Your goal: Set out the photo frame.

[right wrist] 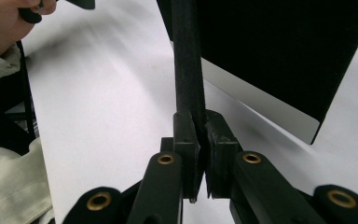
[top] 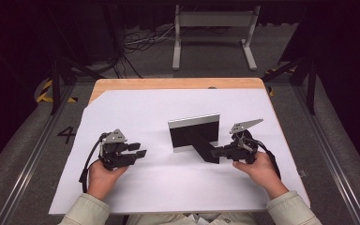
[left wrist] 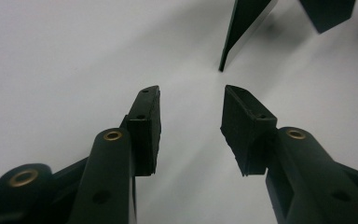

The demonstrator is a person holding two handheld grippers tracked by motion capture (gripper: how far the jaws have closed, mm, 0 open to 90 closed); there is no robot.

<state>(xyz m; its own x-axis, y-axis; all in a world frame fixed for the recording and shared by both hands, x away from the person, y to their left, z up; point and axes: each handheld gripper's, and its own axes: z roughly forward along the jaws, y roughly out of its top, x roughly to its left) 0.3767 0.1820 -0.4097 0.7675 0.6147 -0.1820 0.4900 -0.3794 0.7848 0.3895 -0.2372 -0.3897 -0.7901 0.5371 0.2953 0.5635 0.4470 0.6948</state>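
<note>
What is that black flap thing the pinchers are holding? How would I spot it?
Find the white sheet on the table, then the photo frame standing in its middle. A black stand sticks out from its dark back toward the person's right hand. It is the flat black strip that the right hand-held gripper pinches; the left hand-held gripper holds nothing.

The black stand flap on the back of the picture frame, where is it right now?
In the high view the stand flap juts from the picture frame at table centre toward the person's right, pinched in the right gripper; the left gripper rests apart, open.
</note>
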